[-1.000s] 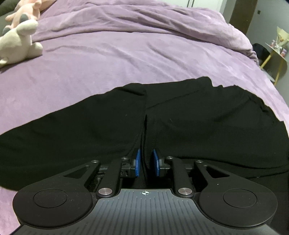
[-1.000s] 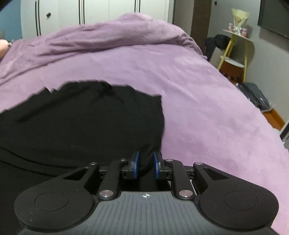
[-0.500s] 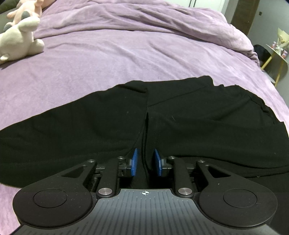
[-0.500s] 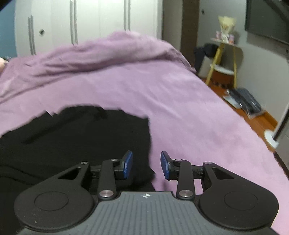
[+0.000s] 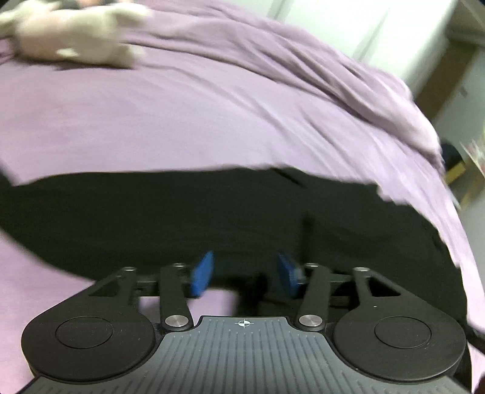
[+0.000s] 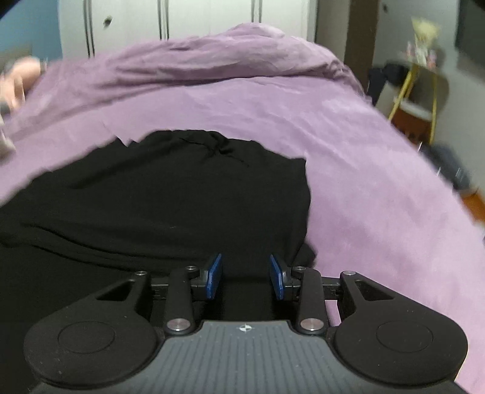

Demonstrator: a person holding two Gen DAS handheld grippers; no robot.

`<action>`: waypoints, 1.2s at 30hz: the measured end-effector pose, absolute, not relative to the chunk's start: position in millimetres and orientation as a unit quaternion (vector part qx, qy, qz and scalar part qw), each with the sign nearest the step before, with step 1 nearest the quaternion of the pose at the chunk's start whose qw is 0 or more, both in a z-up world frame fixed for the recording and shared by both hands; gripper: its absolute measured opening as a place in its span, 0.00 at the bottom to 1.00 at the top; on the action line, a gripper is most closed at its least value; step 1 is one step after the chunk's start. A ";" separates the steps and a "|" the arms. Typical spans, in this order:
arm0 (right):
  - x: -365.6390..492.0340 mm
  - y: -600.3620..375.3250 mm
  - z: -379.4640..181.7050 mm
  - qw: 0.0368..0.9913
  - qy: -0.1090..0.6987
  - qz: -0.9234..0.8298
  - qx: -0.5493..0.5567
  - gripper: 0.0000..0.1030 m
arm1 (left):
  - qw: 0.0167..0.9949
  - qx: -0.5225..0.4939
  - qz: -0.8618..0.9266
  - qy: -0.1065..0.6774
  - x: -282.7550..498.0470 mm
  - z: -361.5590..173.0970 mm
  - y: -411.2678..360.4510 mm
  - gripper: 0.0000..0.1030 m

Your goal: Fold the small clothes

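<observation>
Left wrist blurred: black garment (image 5: 212, 212) edges smeared; left claw (image 5: 244, 274) parted.

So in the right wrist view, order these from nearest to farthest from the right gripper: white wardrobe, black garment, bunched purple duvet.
1. black garment, directly ahead of the open right gripper, spread on the bed.
2. bunched purple duvet, heaped across the far end of the bed.
3. white wardrobe, against the back wall behind the duvet.
</observation>
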State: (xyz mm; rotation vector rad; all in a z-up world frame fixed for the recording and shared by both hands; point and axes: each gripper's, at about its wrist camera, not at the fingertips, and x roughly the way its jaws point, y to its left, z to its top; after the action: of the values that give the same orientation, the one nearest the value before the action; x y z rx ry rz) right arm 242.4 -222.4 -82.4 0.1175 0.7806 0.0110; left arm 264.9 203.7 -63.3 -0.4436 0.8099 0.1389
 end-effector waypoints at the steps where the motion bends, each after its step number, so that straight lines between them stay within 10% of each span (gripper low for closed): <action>1: 234.3 -224.4 -82.0 0.920 0.383 0.012 0.080 0.32 | 0.893 -0.223 0.086 0.381 255.0 -60.6 220.7 0.64; 10: 170.4 -218.6 -92.1 0.892 0.404 0.016 0.203 0.33 | 0.810 -0.423 0.258 0.315 183.0 -85.4 406.8 0.60; 16: 171.2 -209.7 -89.3 0.889 0.413 -0.009 0.196 0.32 | 0.770 -0.534 0.251 0.245 171.7 -112.6 461.2 0.36; 18: 173.2 -206.7 -89.2 0.889 0.414 -0.011 0.194 0.33 | 0.764 -0.539 0.259 0.242 172.7 -118.6 465.7 0.11; 22: 175.3 -200.7 -89.0 0.891 0.415 -0.011 0.184 0.33 | 0.737 -0.590 0.245 0.221 160.9 -135.1 479.9 0.06; 36: 161.0 -224.9 -85.4 0.892 0.390 0.012 0.227 0.32 | 0.915 -0.329 0.011 0.233 227.5 -4.5 318.3 0.04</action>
State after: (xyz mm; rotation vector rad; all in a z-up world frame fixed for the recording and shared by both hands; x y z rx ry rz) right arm 161.0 -224.9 -85.4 0.4713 0.8082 0.0256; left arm 227.5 318.3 -4.5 -0.6778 0.4794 0.0229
